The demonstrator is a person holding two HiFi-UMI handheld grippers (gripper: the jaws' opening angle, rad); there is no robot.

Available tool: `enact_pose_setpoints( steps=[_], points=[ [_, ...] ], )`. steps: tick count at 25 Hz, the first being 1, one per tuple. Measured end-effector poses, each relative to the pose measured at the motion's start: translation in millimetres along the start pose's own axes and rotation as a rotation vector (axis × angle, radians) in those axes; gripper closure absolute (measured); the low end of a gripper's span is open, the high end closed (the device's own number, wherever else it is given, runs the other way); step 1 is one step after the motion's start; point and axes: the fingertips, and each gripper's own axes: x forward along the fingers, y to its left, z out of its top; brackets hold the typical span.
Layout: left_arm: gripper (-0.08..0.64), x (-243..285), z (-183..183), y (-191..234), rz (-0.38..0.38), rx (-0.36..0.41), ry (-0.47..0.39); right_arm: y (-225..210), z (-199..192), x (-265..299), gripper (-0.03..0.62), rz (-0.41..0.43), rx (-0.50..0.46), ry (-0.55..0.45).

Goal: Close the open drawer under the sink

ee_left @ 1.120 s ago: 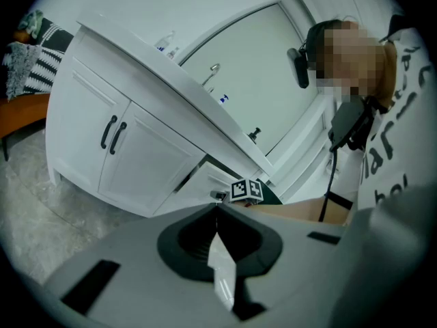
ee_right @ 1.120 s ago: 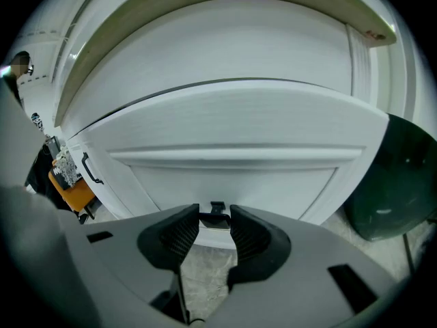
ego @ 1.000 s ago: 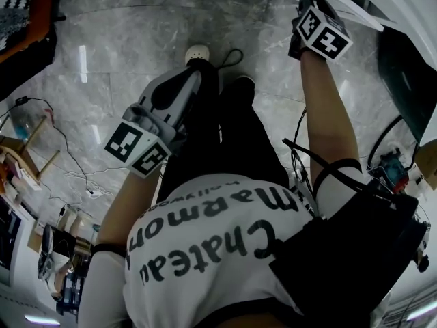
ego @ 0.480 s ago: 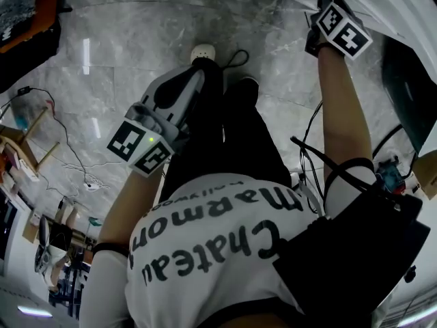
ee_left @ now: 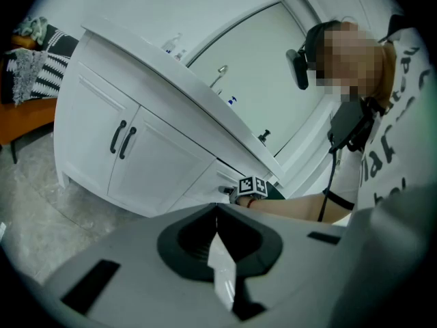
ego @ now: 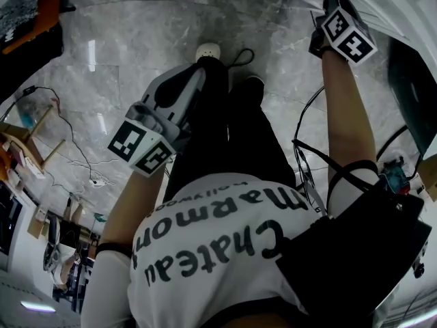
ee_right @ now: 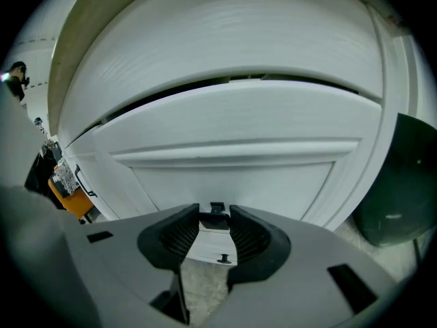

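The white drawer front (ee_right: 232, 162) fills the right gripper view, with a dark gap along its top edge where it stands out from the vanity. My right gripper (ee_right: 214, 227) is up against it, its pads closed on the small dark drawer handle (ee_right: 216, 209). In the head view the right gripper (ego: 334, 9) reaches to the cabinet edge at the top right. My left gripper (ego: 188, 91) hangs over the floor in front of the person's legs, shut and holding nothing. In its own view the left gripper (ee_left: 217, 214) looks toward the drawer (ee_left: 208, 176).
The white vanity (ee_left: 136, 149) has two doors with black pulls under a countertop (ee_left: 171, 60) with a faucet. A lower drawer knob (ee_right: 223, 258) sits below the handle. A dark green bin (ee_right: 399, 183) stands right of the vanity. Cables (ego: 68, 149) trail across the marble floor at left.
In the head view the right gripper has shifted toward the upper right, closer to the cabinet. The left gripper has stayed where it was.
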Motion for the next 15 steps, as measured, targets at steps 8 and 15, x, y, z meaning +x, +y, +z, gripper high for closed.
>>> enact_pose_setpoints(
  steps=[8, 15],
  points=[
    [0.551, 3, -11, -21, -0.004, 0.028, 0.006, 0, -7, 0, 0.437, 0.018, 0.049, -0.023],
    [0.551, 3, 0, -41, 0.015, 0.064, -0.015, 4, -7, 5, 0.437, 0.064, 0.048, 0.007]
  ],
)
